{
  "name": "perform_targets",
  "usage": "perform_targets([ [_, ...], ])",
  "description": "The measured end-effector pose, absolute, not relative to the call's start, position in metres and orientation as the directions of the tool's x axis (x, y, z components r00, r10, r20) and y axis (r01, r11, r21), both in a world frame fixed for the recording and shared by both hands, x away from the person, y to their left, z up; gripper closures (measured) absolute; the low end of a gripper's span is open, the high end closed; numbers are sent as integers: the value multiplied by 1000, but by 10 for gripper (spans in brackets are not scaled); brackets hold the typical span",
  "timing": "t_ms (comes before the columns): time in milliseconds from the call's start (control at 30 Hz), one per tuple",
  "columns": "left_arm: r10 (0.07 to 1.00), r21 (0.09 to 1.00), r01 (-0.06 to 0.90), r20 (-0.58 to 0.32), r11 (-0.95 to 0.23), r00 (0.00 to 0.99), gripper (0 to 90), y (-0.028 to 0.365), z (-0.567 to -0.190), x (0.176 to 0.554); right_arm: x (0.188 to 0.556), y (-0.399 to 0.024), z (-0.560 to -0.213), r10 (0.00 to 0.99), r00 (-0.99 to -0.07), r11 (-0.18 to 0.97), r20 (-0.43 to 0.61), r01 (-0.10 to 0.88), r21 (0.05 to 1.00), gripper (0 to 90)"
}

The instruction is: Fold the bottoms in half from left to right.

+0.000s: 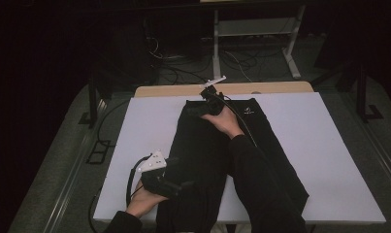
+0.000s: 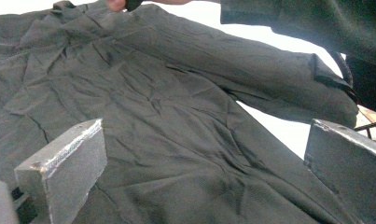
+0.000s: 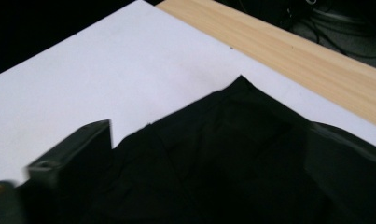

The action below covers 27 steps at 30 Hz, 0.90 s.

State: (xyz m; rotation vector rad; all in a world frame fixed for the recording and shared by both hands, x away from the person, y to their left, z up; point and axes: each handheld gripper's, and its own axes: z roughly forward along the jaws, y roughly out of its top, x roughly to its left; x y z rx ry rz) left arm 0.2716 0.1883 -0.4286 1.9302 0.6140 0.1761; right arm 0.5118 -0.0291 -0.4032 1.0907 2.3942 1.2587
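Note:
A pair of black trousers (image 1: 203,150) lies lengthwise on the white table top (image 1: 135,131), waistband at the far end. My left gripper (image 1: 181,184) sits at the near left leg, and its jaws stand wide apart over the creased cloth (image 2: 176,116); the left gripper (image 2: 206,140) is open. My right gripper (image 1: 197,109) rests at the waistband's far left corner. In the right gripper view the black corner (image 3: 232,154) lies between and under the spread jaws, so the right gripper (image 3: 209,140) is open too. A dark sleeve (image 1: 261,184) covers part of the right leg.
A bare wooden strip (image 1: 183,90) runs along the table's far edge, also seen as wood (image 3: 293,51) past the white sheet (image 3: 106,70). Behind the table stand a white desk frame (image 1: 290,43) and loose cables (image 1: 183,68) on the floor. Black cables trail from both grippers.

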Motion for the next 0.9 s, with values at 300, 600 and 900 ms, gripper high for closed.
perform_targets([
  [300, 489, 887, 336, -152, -315, 859, 0, 188, -428, 272, 516, -11, -407, 707, -694, 345, 135, 505, 791, 47],
  [600, 487, 889, 336, -154, -311, 860, 0, 188, -428, 272, 523, 2, -412, 723, -674, 305, 150, 507, 806, 89],
  [900, 486, 890, 335, -155, -310, 860, 0, 188, -428, 272, 529, 18, -420, 748, -649, 305, 139, 523, 796, 127],
])
